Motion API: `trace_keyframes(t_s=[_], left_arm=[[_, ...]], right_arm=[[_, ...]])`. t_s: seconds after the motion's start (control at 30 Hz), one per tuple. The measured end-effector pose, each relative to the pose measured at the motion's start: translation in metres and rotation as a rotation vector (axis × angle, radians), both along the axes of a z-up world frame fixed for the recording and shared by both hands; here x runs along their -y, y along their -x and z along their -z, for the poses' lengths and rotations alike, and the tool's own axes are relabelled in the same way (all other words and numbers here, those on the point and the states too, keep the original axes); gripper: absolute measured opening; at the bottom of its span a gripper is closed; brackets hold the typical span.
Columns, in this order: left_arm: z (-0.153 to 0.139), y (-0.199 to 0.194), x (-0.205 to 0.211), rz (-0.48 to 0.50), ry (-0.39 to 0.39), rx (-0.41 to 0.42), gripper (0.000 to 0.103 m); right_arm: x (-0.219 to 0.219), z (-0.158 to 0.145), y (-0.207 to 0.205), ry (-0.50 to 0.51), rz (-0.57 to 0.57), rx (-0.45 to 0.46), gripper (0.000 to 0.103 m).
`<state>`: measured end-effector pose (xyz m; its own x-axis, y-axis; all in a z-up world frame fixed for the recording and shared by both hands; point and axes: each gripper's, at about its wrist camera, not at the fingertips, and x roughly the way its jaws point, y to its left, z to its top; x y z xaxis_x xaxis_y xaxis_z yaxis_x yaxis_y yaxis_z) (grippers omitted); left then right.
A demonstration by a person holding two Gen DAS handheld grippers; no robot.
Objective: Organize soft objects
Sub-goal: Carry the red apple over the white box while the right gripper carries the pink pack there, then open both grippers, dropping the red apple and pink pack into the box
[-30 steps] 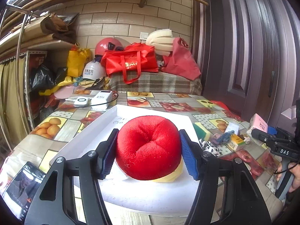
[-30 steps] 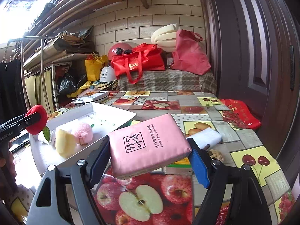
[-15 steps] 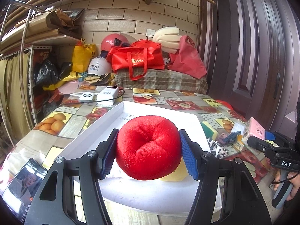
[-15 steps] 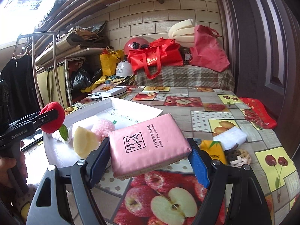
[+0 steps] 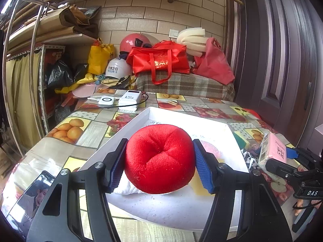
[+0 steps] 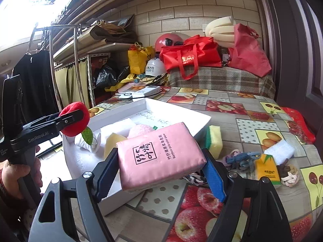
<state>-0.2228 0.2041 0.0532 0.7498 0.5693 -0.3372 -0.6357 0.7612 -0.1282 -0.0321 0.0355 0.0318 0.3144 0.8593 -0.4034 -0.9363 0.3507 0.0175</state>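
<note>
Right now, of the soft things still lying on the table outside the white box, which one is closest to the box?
The yellow and green sponge, standing on edge right beside the white box. The knotted yarn pieces, yellow tissue pack and white foam block lie farther right.

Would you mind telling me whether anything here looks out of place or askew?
Several soft things lie loose on the table, outside the white tray: a yellow-green sponge, a knotted blue cord and a knotted rope. Nothing looks spilled or damaged.
</note>
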Motion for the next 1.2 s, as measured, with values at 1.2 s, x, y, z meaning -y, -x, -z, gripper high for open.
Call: trace_keyframes(t_s=[1.2], left_arm=[[0.011, -0.052, -0.035, 0.046, 0.014, -0.173, 0.063]], right_arm=[[-0.105, 0.025, -0.009, 0.239, 0.003, -0.076, 0.078]])
